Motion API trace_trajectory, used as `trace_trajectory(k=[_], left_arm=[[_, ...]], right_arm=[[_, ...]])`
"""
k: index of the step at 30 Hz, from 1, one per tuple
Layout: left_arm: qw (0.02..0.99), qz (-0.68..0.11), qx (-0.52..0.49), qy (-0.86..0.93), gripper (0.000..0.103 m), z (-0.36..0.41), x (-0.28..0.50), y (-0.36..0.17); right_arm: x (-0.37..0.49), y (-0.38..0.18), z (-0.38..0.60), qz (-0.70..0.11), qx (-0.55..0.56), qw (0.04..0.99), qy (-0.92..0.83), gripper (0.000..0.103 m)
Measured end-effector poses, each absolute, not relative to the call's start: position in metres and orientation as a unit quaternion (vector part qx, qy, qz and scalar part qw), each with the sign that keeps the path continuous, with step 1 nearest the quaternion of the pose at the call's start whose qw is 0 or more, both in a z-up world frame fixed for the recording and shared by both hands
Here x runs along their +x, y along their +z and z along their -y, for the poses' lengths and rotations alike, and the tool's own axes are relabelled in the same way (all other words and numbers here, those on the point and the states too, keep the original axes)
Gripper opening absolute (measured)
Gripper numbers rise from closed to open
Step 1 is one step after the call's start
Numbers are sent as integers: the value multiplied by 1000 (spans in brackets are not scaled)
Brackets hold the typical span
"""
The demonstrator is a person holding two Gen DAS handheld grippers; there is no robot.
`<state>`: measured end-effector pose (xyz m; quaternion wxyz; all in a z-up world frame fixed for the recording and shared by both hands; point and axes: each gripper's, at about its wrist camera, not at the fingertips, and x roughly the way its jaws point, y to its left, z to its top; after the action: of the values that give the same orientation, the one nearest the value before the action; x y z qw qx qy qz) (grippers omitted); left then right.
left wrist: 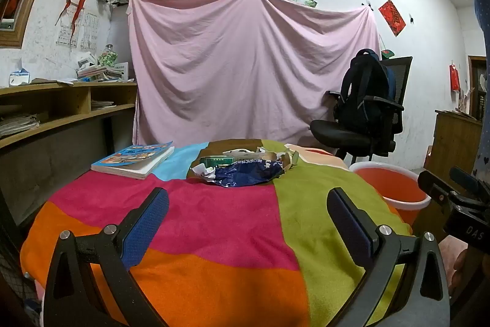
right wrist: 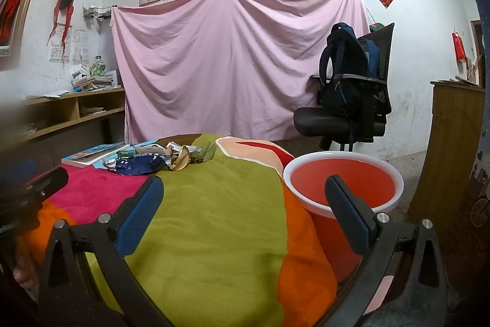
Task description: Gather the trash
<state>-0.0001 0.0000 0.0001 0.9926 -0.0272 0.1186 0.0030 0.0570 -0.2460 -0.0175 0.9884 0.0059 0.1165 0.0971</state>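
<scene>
Both grippers, left [left wrist: 248,222] and right [right wrist: 245,213], held wide, empty; wrapper [left wrist: 245,172] at desk [left wrist: 214,235] far edge may be dragged with cloth [left wrist: 321,219], missing bucket [right wrist: 343,183]

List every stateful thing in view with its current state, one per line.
Left gripper: open, holding nothing.
Right gripper: open, holding nothing.
Crumpled dark blue foil wrapper: lying on the cloth, uncollected.
Small green box: flat behind the wrapper.
Torn tan paper scraps: piled beside the wrapper.
Orange plastic bucket with white rim: upright, looks empty.
Blue paperback book: closed, flat.
</scene>
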Motion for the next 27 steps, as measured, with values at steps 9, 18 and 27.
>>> trace_trajectory(k=[9, 18, 27], left_arm=[[993, -118, -26, 2, 101, -1, -1, 1], [993, -119, -25, 3, 101, 0, 0, 0], [993, -119, -25, 2, 101, 0, 0, 0]], right_arm=[[57, -18, 248, -115, 8, 989, 97, 103], [57, -18, 247, -115, 9, 989, 97, 103], [57, -18, 247, -115, 10, 988, 97, 103]])
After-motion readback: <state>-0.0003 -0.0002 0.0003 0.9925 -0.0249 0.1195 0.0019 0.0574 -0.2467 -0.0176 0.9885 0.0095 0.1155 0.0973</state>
